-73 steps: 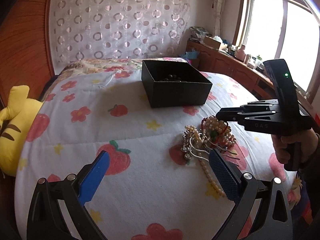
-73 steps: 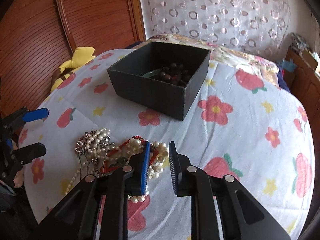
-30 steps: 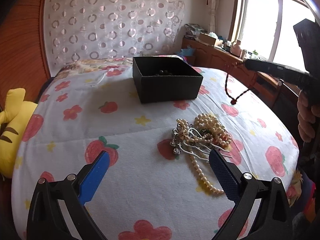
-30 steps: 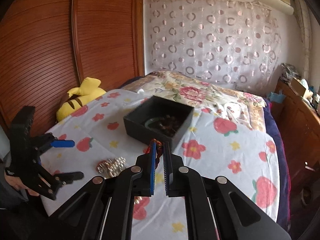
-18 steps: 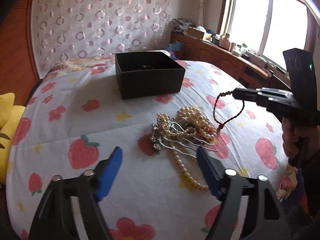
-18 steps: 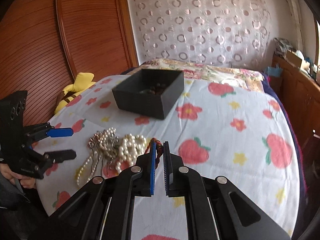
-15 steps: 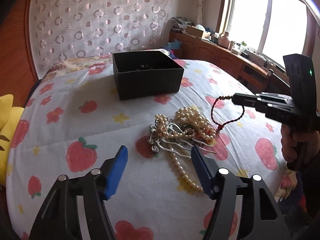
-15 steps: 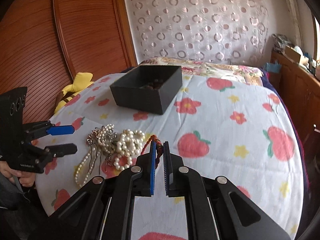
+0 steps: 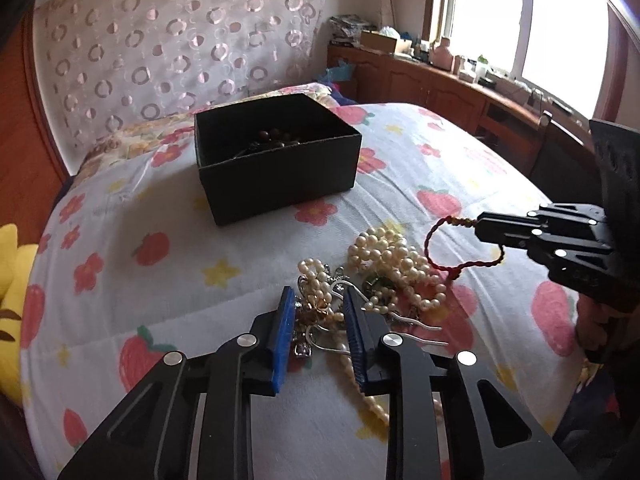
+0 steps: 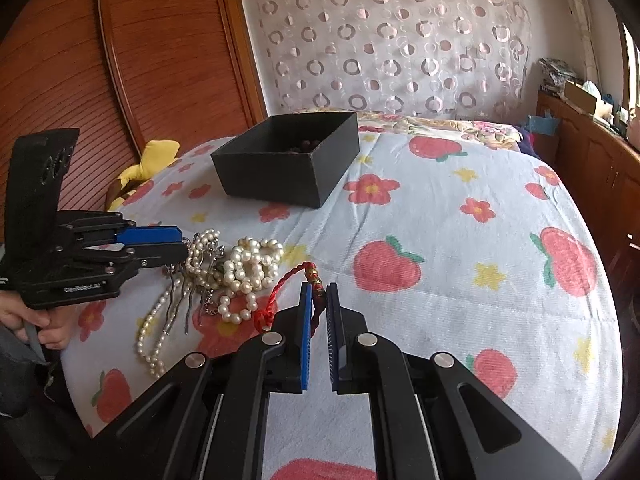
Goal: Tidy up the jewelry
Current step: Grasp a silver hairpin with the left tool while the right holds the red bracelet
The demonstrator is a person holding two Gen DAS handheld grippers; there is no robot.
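Left gripper (image 9: 318, 300): fingers narrowed around the near edge of the jewelry pile (image 9: 372, 276); whether they actually pinch a piece is hard to say.
Right gripper (image 10: 318, 300): fingers clamped on the red cord bracelet (image 10: 280, 296), held above the bedspread (image 10: 460, 240), right of the pile.
Black box (image 9: 276, 156): far side of the bed, open, dark beads inside.
Yellow plush toy (image 9: 10, 276): left edge.

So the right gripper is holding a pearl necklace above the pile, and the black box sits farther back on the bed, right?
Not quite. The right gripper holds a red cord bracelet, not pearls, as the right wrist view shows. The pearls stay in the pile; the black box does sit farther back.
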